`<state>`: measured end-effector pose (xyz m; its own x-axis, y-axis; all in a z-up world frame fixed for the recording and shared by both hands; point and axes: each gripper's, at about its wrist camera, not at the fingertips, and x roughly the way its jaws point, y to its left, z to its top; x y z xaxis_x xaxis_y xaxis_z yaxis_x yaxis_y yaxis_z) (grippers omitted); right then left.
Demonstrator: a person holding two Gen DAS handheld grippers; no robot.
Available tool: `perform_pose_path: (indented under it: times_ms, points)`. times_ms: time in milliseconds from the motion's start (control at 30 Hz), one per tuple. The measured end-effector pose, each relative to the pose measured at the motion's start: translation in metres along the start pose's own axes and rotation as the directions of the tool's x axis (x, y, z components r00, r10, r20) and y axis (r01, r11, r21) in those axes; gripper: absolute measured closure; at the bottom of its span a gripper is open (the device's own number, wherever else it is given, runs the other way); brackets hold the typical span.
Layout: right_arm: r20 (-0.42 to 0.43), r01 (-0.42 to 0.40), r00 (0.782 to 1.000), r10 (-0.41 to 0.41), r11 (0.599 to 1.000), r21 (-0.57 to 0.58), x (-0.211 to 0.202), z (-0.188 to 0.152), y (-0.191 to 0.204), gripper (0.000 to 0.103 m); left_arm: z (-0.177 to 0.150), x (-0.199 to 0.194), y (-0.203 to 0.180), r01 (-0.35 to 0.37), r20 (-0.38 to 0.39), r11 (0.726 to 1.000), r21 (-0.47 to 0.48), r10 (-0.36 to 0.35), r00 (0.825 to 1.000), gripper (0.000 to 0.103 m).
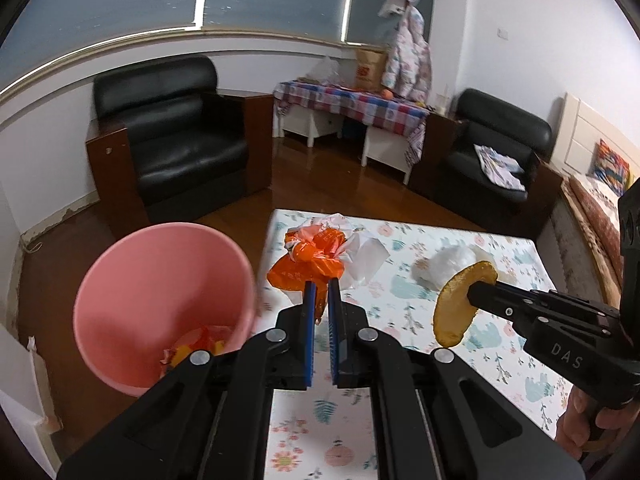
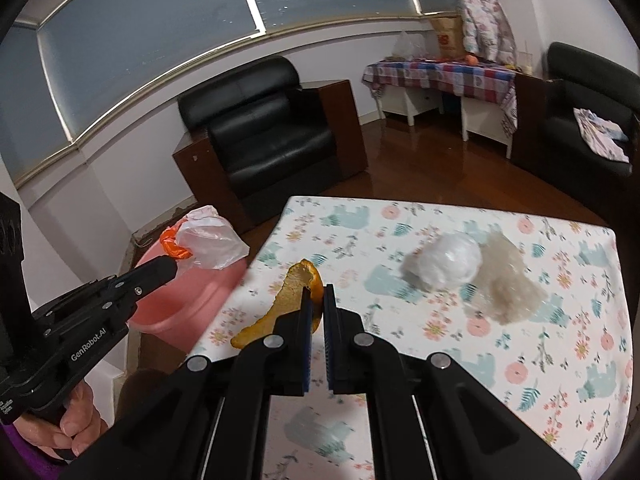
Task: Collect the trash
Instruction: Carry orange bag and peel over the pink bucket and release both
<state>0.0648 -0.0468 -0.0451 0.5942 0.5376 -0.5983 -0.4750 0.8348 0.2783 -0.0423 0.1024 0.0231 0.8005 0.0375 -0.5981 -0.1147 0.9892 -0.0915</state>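
Note:
My left gripper (image 1: pixel 322 282) is shut on a crumpled orange and white plastic bag (image 1: pixel 316 258), held in the air beside the rim of the pink bin (image 1: pixel 132 280); it also shows in the right wrist view (image 2: pixel 208 240). My right gripper (image 2: pixel 319 292) is shut on a curved orange peel (image 2: pixel 288 304), lifted above the floral table (image 2: pixel 500 360). The peel also shows in the left wrist view (image 1: pixel 460 304). A crumpled white plastic ball (image 2: pixel 448 258) lies on a greyish wad (image 2: pixel 504 280) on the table. The bin holds orange and yellow scraps (image 1: pixel 196 346).
The pink bin stands off the table's left edge over the wooden floor. A black armchair (image 1: pixel 176 132) is behind it, a second one (image 1: pixel 492 152) at the right. A side table with a checked cloth (image 1: pixel 352 104) stands at the far wall.

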Motion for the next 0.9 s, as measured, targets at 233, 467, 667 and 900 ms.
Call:
perform_pose_path:
  times_ms: [233, 467, 667, 900]
  points:
    - [0.004, -0.036, 0.999, 0.036, 0.998, -0.051, 0.012, 0.016, 0.032, 0.098, 0.002, -0.014, 0.037, -0.049, 0.035, 0.997, -0.055, 0.051, 0.998, 0.098]
    - [0.004, -0.079, 0.997, 0.08, 0.989, -0.122, 0.031, 0.031, 0.073, 0.098, 0.002, -0.021, 0.068, -0.096, 0.048, 0.99, -0.106, 0.102, 0.994, 0.098]
    - [-0.015, -0.109, 0.994, 0.108, 0.977, -0.182, 0.057, 0.038, 0.107, 0.098, -0.004, -0.022, 0.098, -0.135, 0.04, 0.979, -0.155, 0.143, 0.989, 0.098]
    - [-0.059, -0.149, 0.988, 0.14, 0.964, -0.218, 0.092, 0.042, 0.138, 0.098, -0.013, -0.017, 0.121, -0.172, 0.019, 0.967, -0.186, 0.178, 0.984, 0.098]
